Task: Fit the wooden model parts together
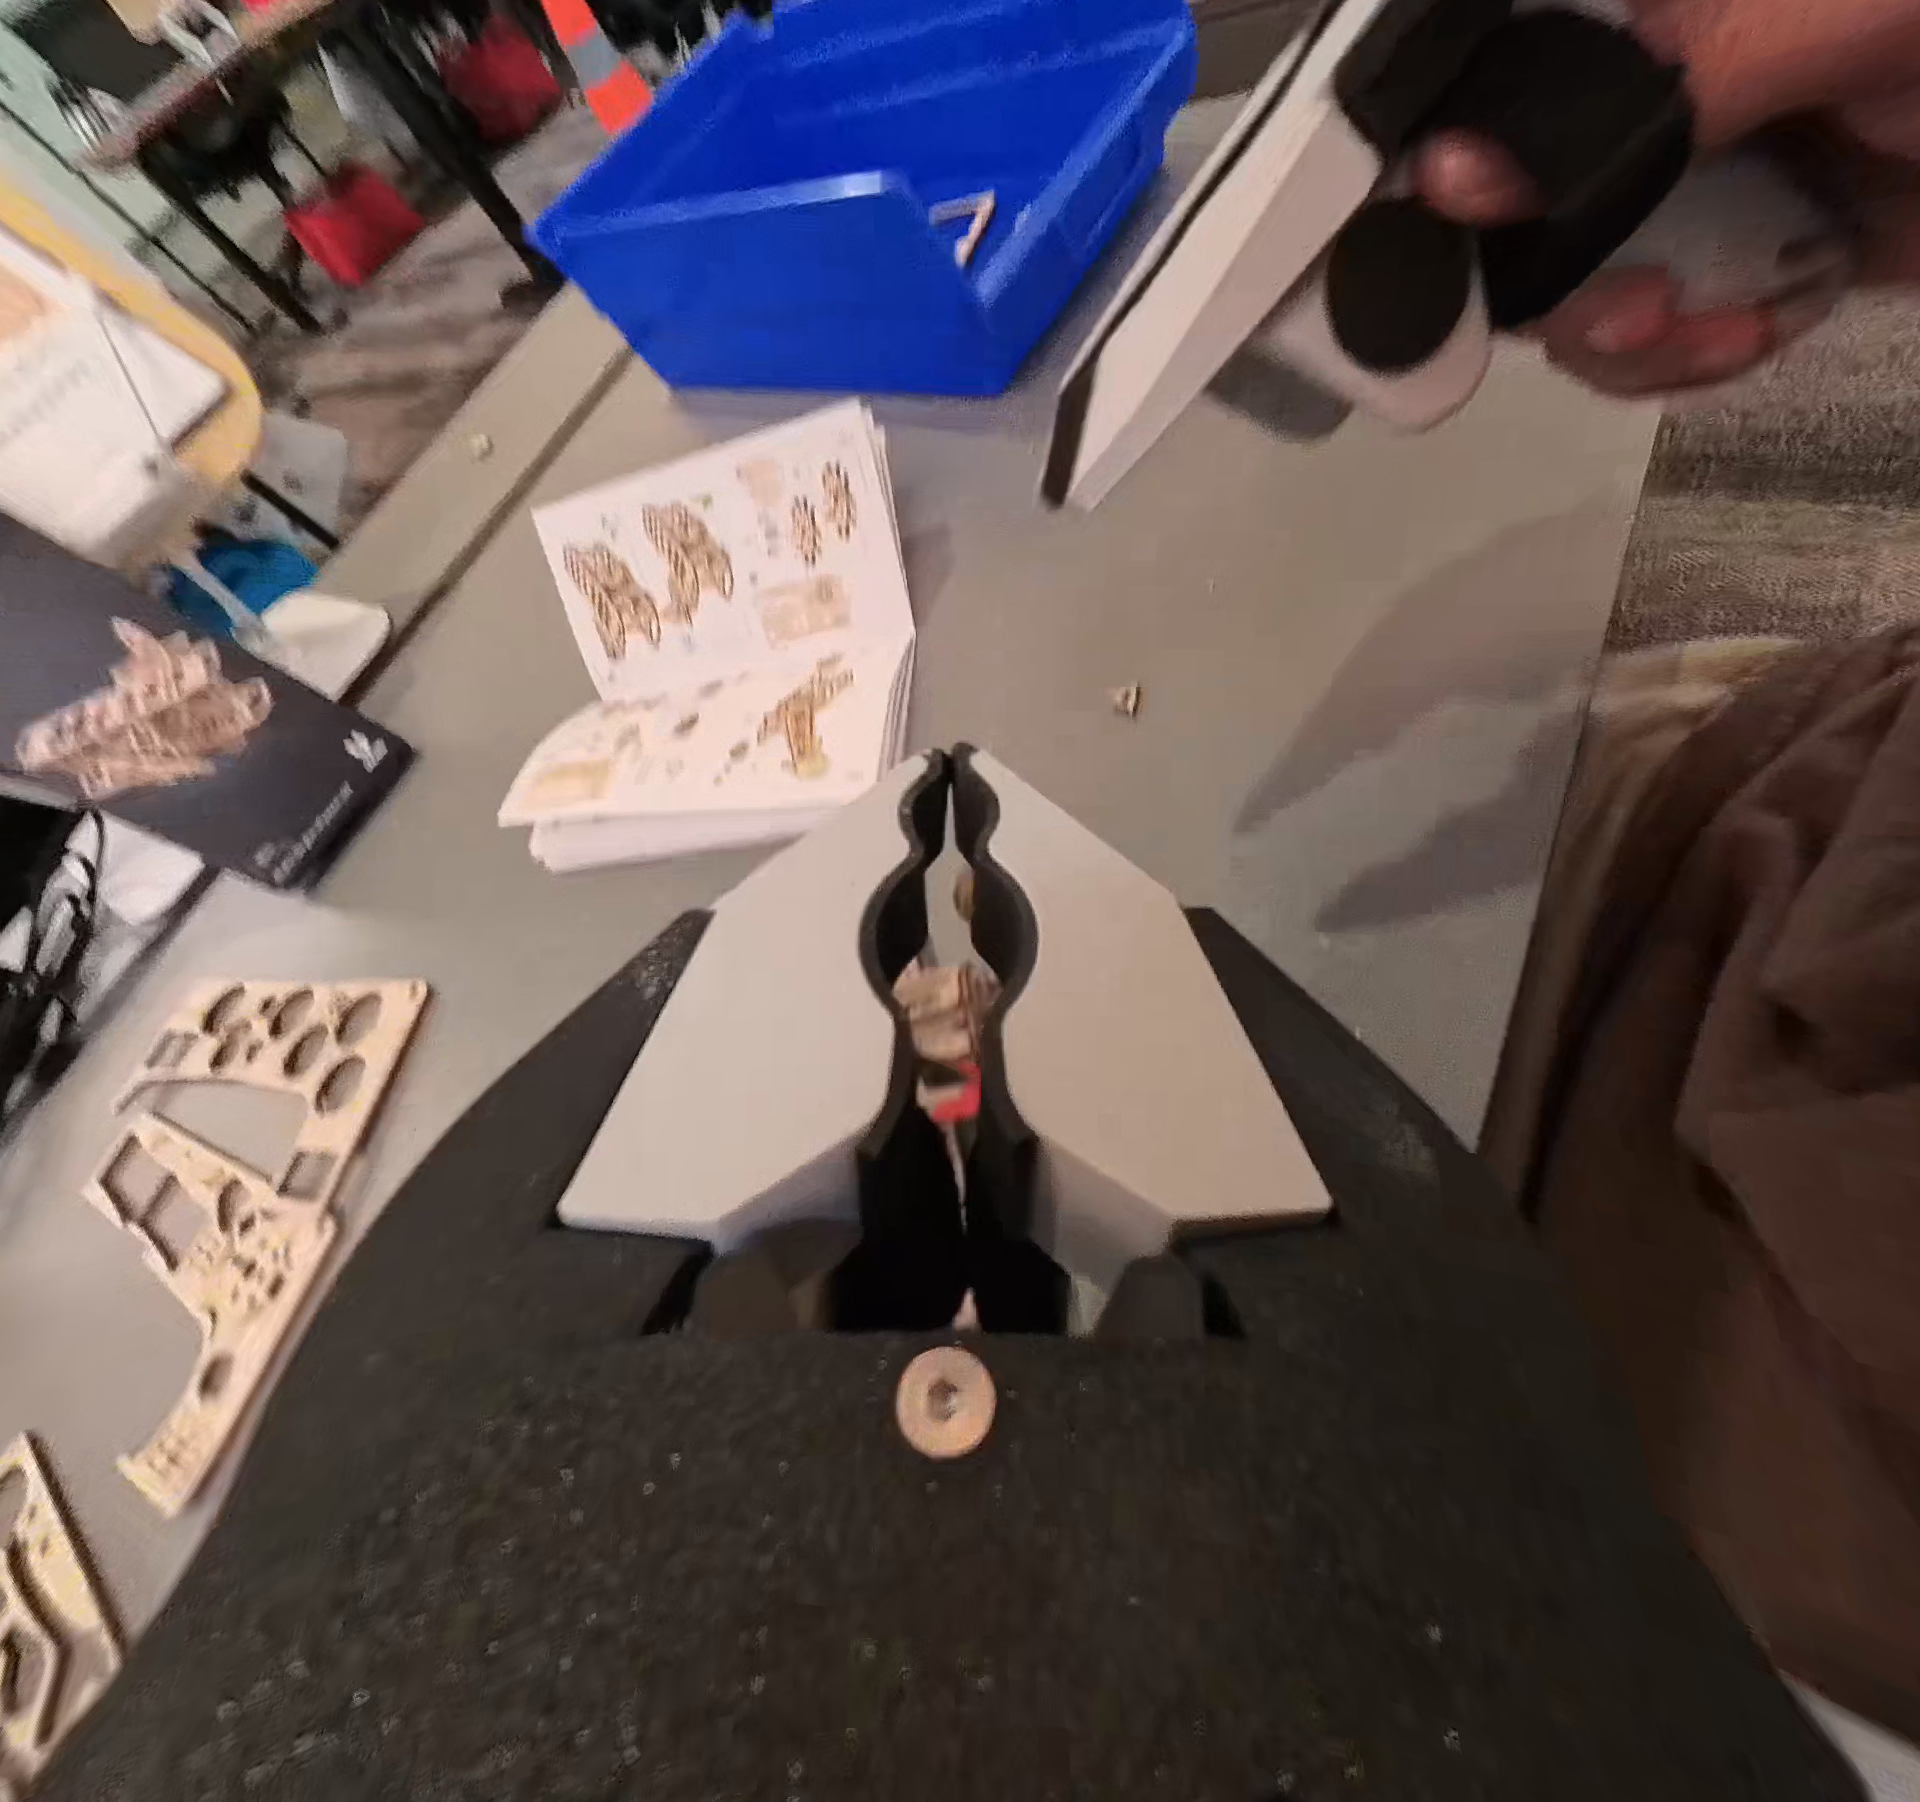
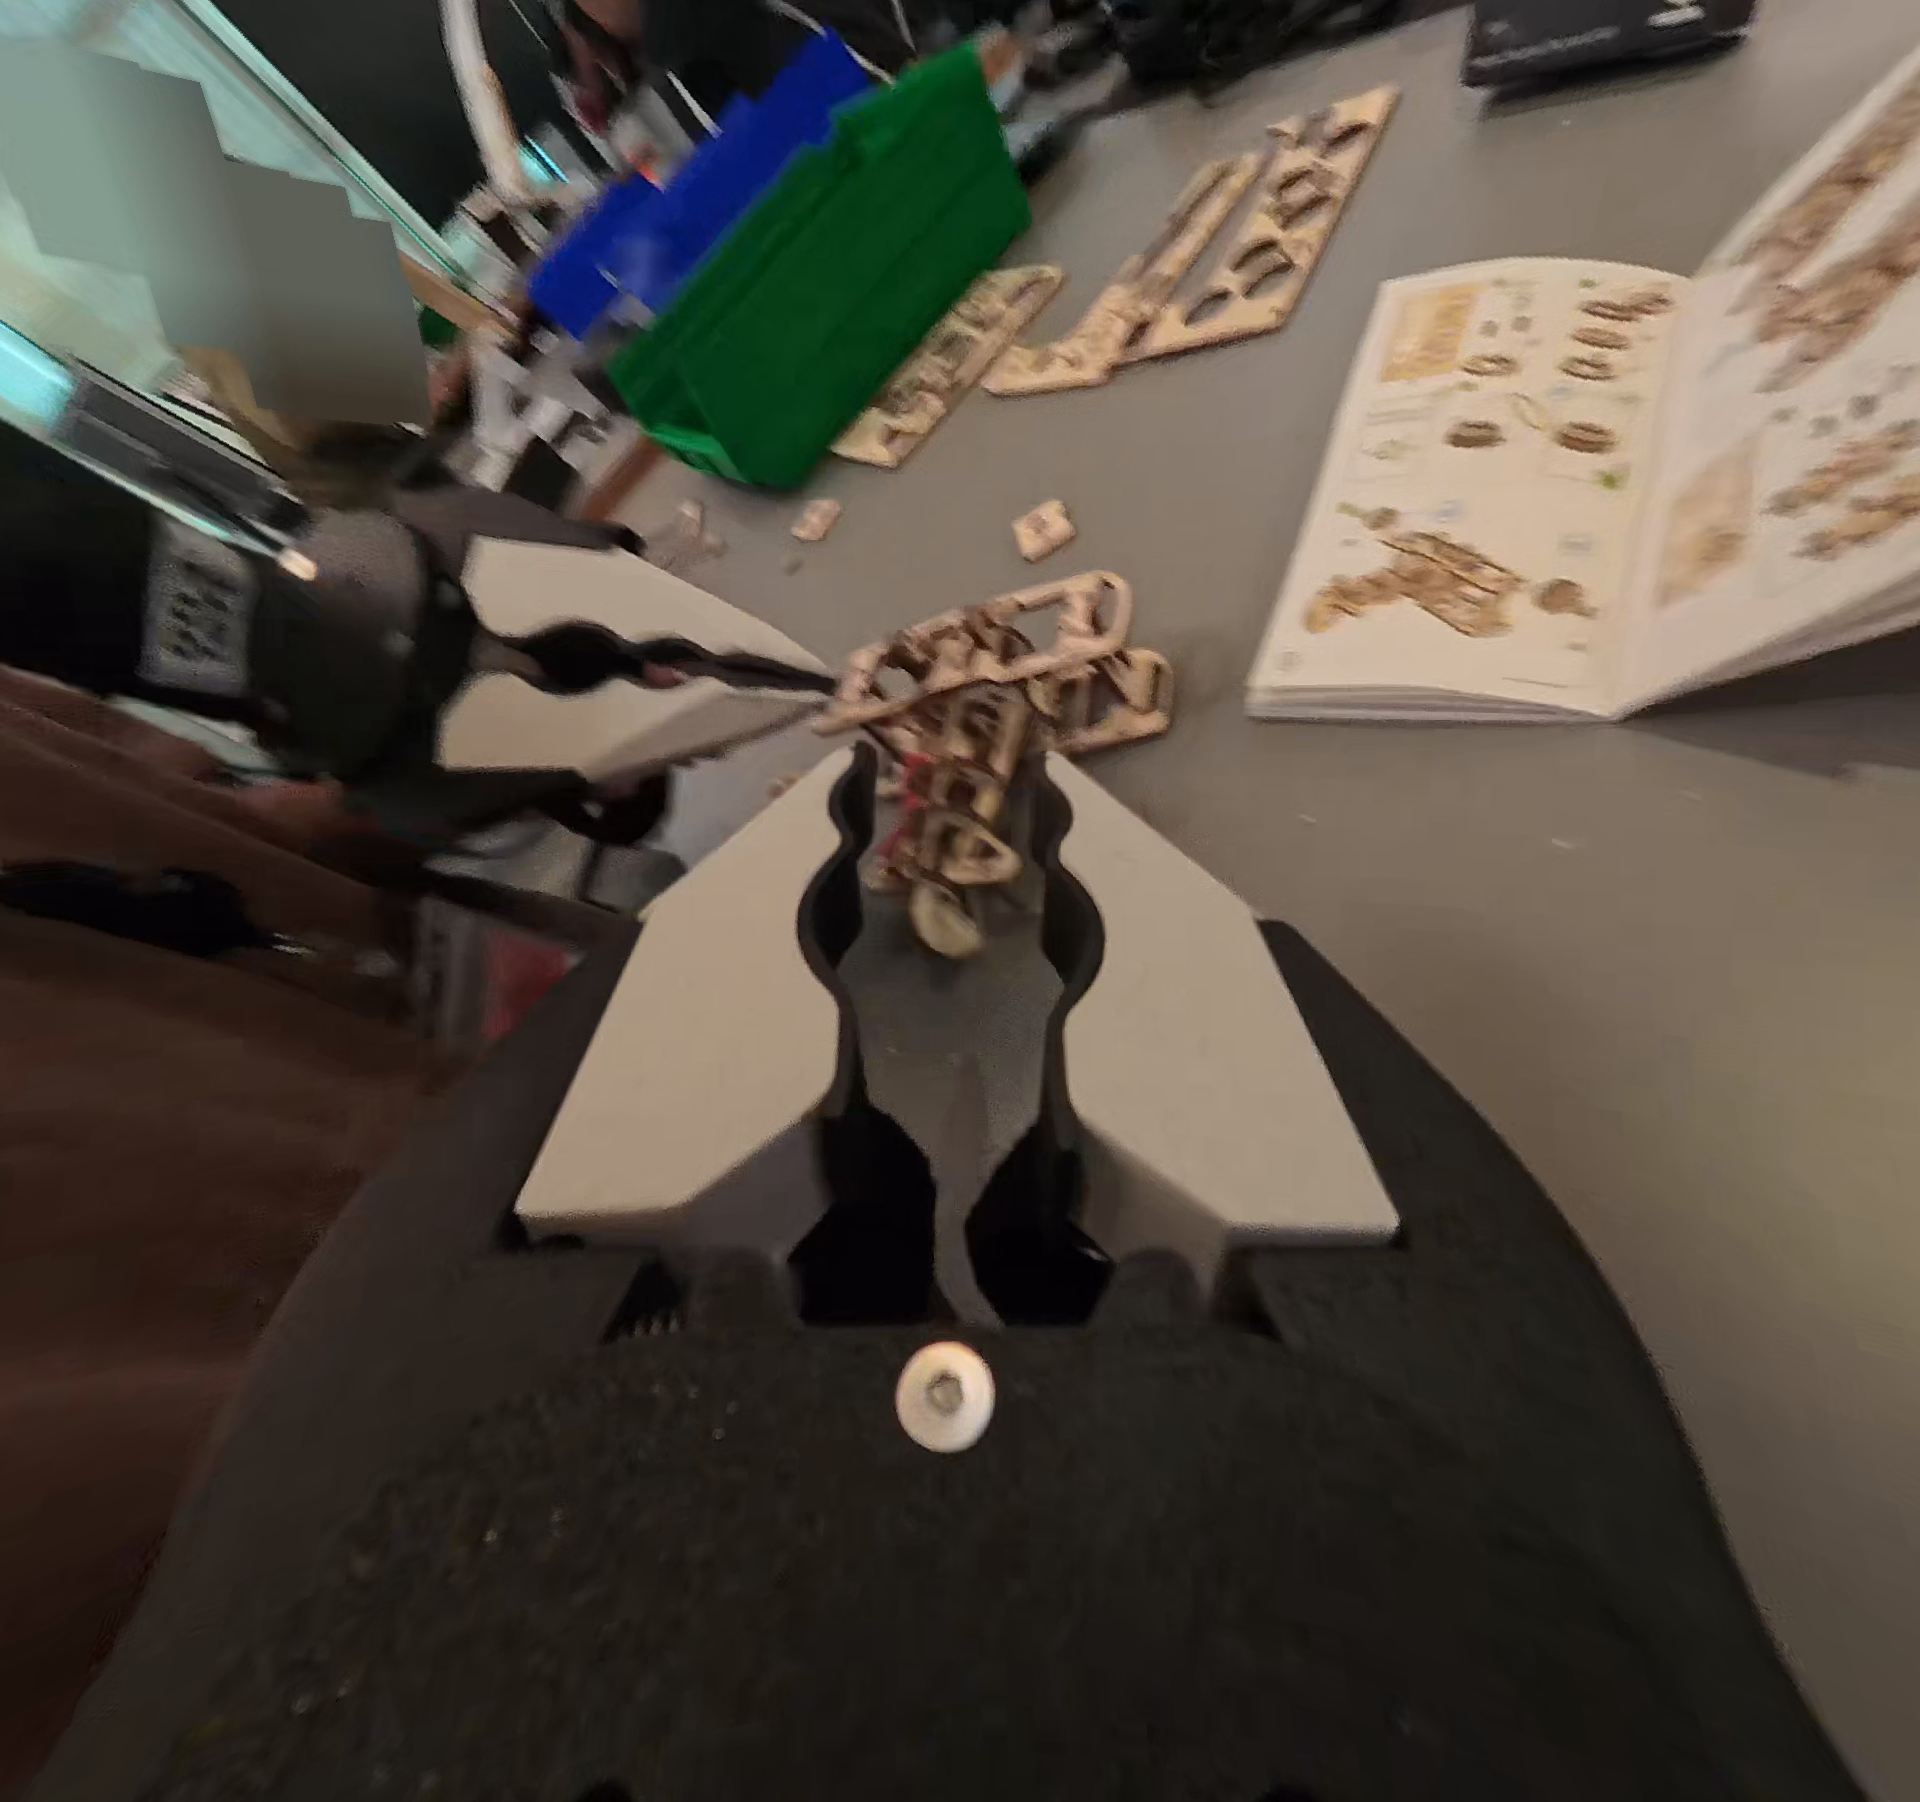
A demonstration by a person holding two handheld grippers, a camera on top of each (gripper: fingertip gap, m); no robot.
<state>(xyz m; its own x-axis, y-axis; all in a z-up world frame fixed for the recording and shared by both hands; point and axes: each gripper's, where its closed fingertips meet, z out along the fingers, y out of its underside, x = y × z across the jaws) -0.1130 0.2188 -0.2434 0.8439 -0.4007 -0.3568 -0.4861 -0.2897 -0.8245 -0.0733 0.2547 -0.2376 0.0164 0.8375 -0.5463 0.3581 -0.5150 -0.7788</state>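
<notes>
The wooden model (image 2: 997,672), a pale lattice with red bits, shows in the right wrist view between and beyond my right gripper's (image 2: 951,760) fingers. The fingers stand apart, with a gap on each side of the model, and neither pad presses on it. My left gripper (image 2: 816,687) comes in from the left, its tips together at the model's left corner. In the left wrist view the left gripper (image 1: 951,765) is shut with nothing between its tips. The model (image 1: 940,1009) shows below through the hollow behind them. The right gripper (image 1: 1070,485) hangs in the air at the upper right, nothing at its tip.
An open instruction booklet (image 1: 727,630) lies ahead, also in the right wrist view (image 2: 1507,505). There is a blue bin (image 1: 883,194), a green bin (image 2: 831,298) and a black box (image 1: 187,703). Punched wooden sheets (image 1: 249,1129) (image 2: 1195,266) and small loose pieces (image 2: 1042,528) lie on the grey table (image 1: 1299,817). My hands' fingertips stand some 6 cm from each other.
</notes>
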